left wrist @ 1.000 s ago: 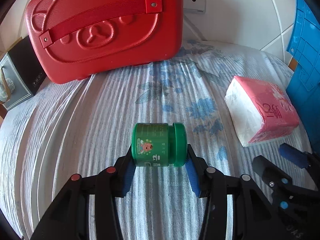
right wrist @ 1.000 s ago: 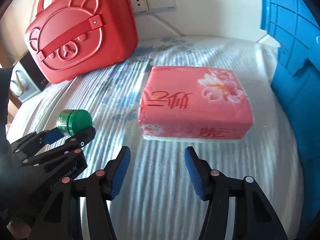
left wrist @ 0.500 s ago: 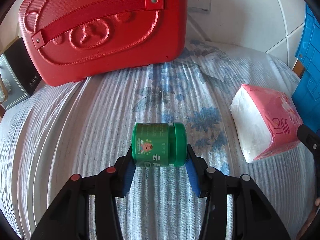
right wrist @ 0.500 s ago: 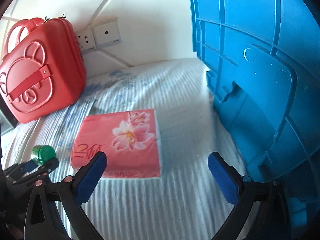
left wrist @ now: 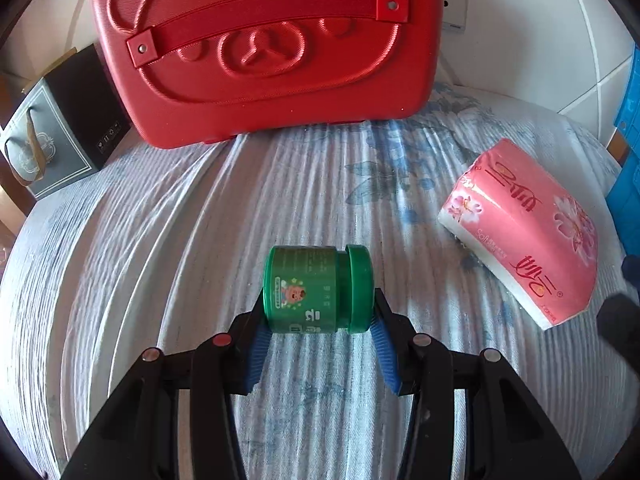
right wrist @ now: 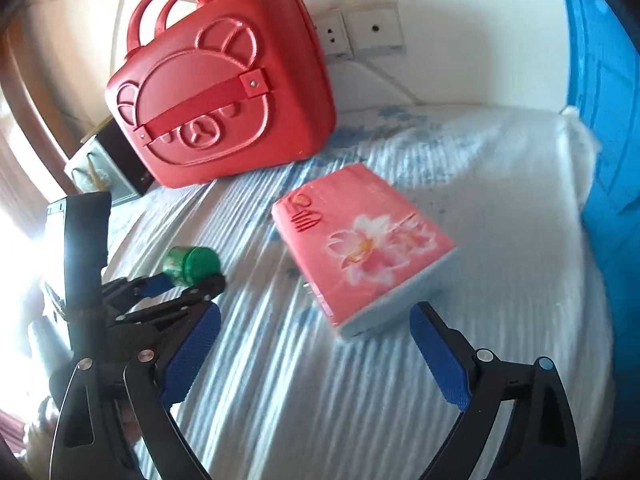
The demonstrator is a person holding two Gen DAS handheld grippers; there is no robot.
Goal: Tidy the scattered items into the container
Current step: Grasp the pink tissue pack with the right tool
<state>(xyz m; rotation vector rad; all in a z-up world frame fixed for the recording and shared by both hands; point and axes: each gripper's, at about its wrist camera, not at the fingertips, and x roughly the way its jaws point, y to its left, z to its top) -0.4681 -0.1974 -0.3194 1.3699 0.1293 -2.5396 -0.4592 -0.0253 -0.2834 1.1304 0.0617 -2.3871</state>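
My left gripper (left wrist: 318, 322) is shut on a small green jar (left wrist: 318, 290) lying sideways, lid to the right, held just above the striped bedsheet. The jar also shows in the right wrist view (right wrist: 192, 263), with the left gripper (right wrist: 176, 286) around it. A pink tissue pack (left wrist: 520, 232) lies to the right of the jar; it shows in the right wrist view (right wrist: 360, 244) too. My right gripper (right wrist: 316, 356) is open wide and empty, just short of the pack's near corner. A blue plastic container (right wrist: 608, 120) stands at the right edge.
A red bear-face case (left wrist: 264, 48) leans against the wall at the back, seen also in the right wrist view (right wrist: 224, 96). A dark gift bag (left wrist: 52, 140) stands at its left. Wall sockets (right wrist: 360, 32) are behind. The striped sheet (left wrist: 200, 220) covers the surface.
My right gripper swung toward the blue container, opened wide, then swung back left to face the tissue pack. My left gripper kept the jar and moved a little nearer the red case.
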